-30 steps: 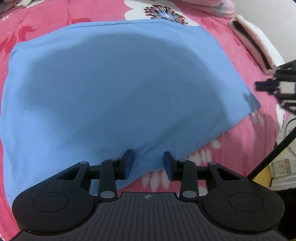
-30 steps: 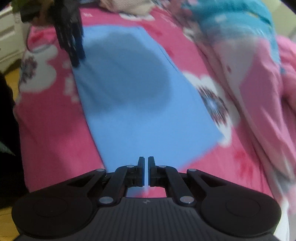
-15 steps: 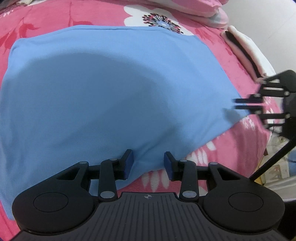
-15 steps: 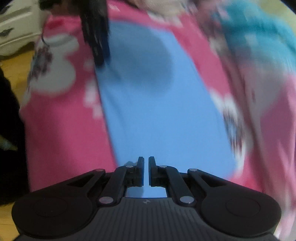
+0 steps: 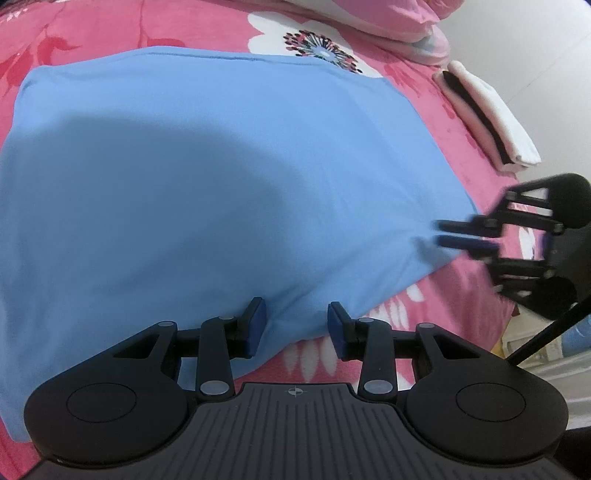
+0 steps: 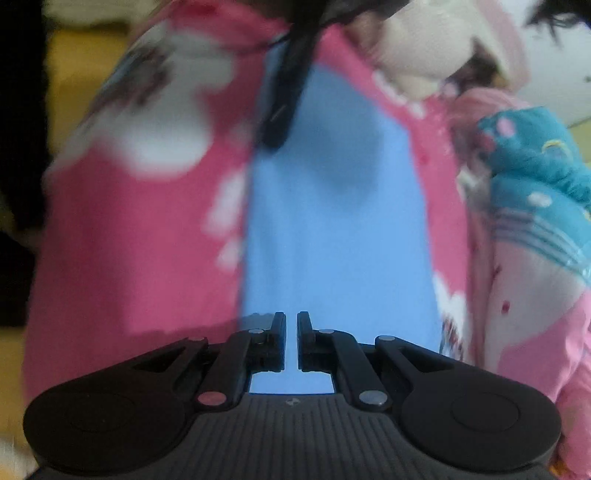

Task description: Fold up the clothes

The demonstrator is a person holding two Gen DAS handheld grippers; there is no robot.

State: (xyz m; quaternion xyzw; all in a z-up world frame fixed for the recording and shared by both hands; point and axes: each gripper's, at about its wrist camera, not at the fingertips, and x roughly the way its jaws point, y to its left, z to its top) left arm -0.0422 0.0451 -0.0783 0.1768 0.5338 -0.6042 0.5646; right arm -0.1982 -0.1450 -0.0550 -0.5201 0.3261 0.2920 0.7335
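A light blue cloth (image 5: 229,177) lies flat on the pink floral bedspread (image 5: 92,40). My left gripper (image 5: 295,325) hovers over the cloth's near edge, its jaws apart and gripping nothing. My right gripper (image 5: 437,233) comes in from the right, fingertips at the cloth's right corner. In the right wrist view the right gripper (image 6: 291,332) is shut to a thin slit, and nothing visibly sits between its pads. The blue cloth (image 6: 332,240) stretches away below it. The left gripper (image 6: 275,138) appears there as a dark blur at the cloth's far end.
A folded white and black stack (image 5: 491,122) lies at the bed's far right. Pink bedding (image 5: 388,18) is heaped at the back, and a teal and pink quilt (image 6: 535,184) lies beside the cloth. A black stand leg (image 5: 546,336) and the yellow floor (image 6: 74,74) mark the bed's edges.
My right gripper has moved in from the bed's edge to the cloth's right corner and has rolled. The left gripper stays over the near edge, jaws unchanged.
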